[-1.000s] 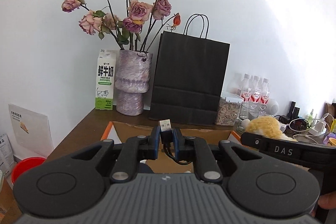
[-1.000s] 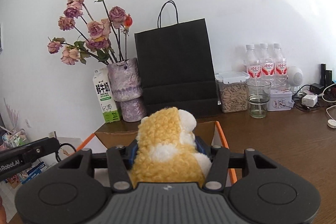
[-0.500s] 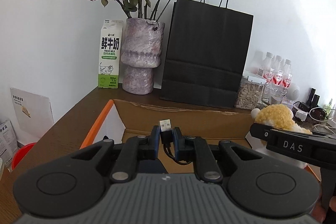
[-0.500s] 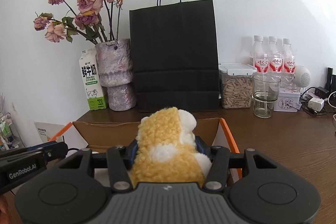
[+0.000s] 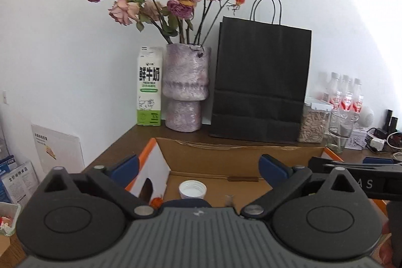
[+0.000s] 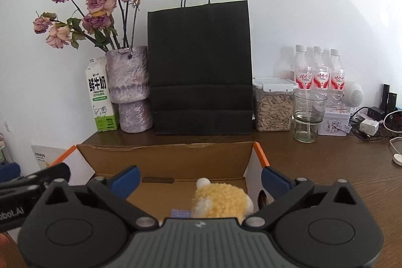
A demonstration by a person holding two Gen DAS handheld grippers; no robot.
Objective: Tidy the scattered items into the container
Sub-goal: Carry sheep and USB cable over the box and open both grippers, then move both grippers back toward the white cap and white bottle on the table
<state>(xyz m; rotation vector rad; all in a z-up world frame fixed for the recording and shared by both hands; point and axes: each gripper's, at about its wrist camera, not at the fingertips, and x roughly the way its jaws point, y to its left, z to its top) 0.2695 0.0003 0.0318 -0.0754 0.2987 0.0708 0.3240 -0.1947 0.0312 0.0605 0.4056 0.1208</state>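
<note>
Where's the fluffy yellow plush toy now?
Right wrist view: the fluffy yellow plush toy lies inside the open cardboard box, toward its right wall, below the opening right gripper.

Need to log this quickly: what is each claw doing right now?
Left claw: opening, nothing between its jaws.
Right claw: opening, plush toy dropped free in the box.

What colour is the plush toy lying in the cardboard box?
Yellow with white patches; the plush toy shows best in the right wrist view.

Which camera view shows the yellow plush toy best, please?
The right wrist view shows it best: the yellow plush toy lies inside the cardboard box, between the opening right tongs, which do not touch it. The left wrist view does not show the toy at all; only a white cap is visible there.
</note>
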